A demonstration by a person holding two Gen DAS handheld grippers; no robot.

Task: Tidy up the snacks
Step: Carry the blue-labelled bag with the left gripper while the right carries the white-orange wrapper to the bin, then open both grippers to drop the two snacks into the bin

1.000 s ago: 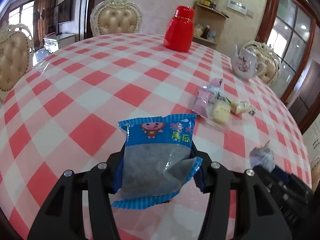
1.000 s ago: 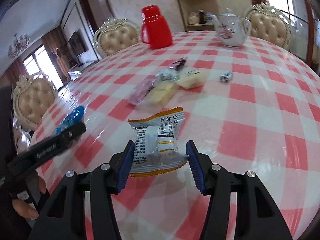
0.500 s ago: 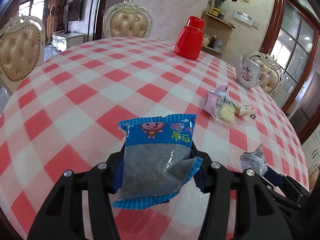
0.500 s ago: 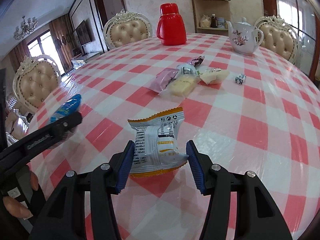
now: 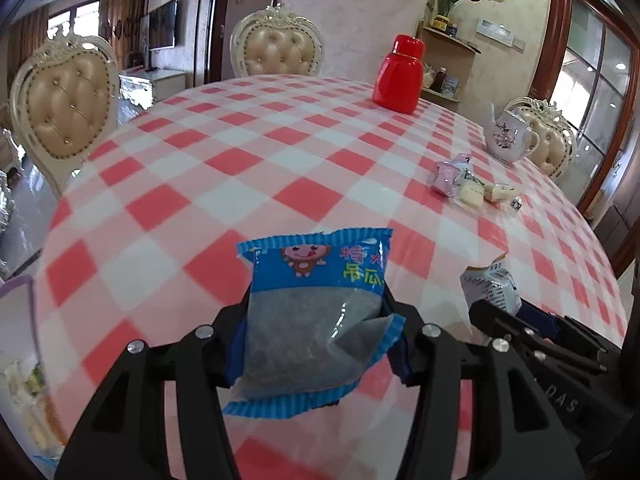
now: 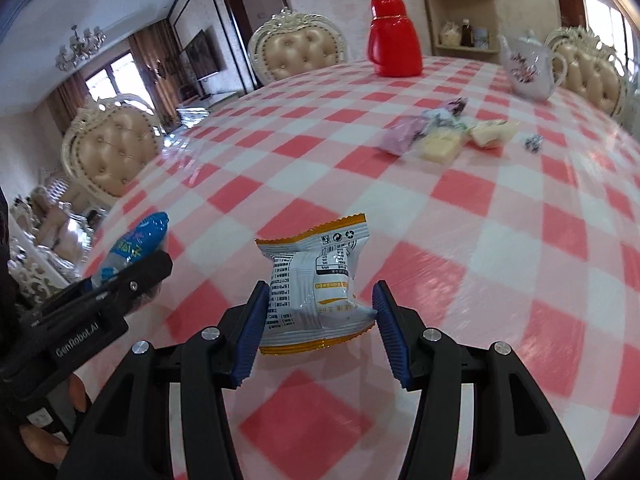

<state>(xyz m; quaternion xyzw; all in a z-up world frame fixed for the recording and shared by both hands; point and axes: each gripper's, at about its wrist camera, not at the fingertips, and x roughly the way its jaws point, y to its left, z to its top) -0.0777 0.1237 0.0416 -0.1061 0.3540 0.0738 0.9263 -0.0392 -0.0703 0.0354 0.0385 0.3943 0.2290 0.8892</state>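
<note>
Both claws loaded up over the checkered desk (image 5: 168, 208)

Left claw (image 5: 316, 332) pinches a blue snack pack (image 5: 312, 312), right claw (image 6: 318, 312) pinches a white-and-orange packet (image 6: 316, 284); more snacks (image 6: 436, 136) lie near the teapot (image 6: 530, 68).

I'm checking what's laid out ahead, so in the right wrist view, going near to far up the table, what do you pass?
right gripper shut on the white and orange snack packet → loose snack pile → white teapot → red jug
</note>
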